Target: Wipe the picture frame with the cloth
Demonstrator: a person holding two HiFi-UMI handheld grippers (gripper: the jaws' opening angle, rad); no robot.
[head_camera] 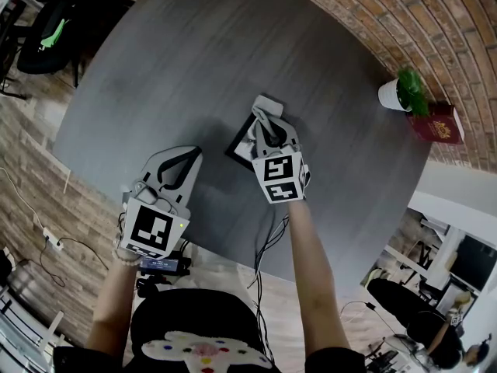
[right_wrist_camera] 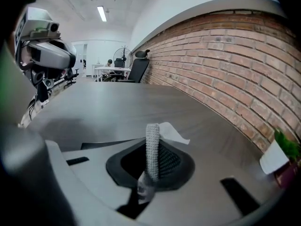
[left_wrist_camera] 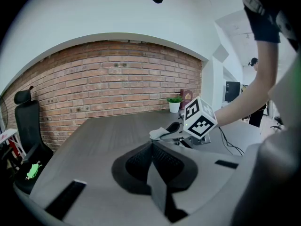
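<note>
The right gripper (head_camera: 263, 116) had its jaws closed on the pale cloth (head_camera: 269, 104), a fold of which stuck out past the tips in the right gripper view (right_wrist_camera: 172, 133), with more of it bunched lower between the jaws. That gripper was pressed down over the black picture frame (head_camera: 238, 144), which lay flat near the middle of the grey table (head_camera: 178, 61), a little toward the near edge; only the frame's left side showed from under the gripper. The left gripper (left_wrist_camera: 151, 148) had its jaws pressed together with nothing between them, and sat left of the frame, closer to the table's near edge and apart from both frame and cloth. At the table's far right edge, by the brick wall (head_camera: 435, 37), stood a white pot with a green plant (head_camera: 401, 92), and a red book (head_camera: 439, 123) lay just beside it.
</note>
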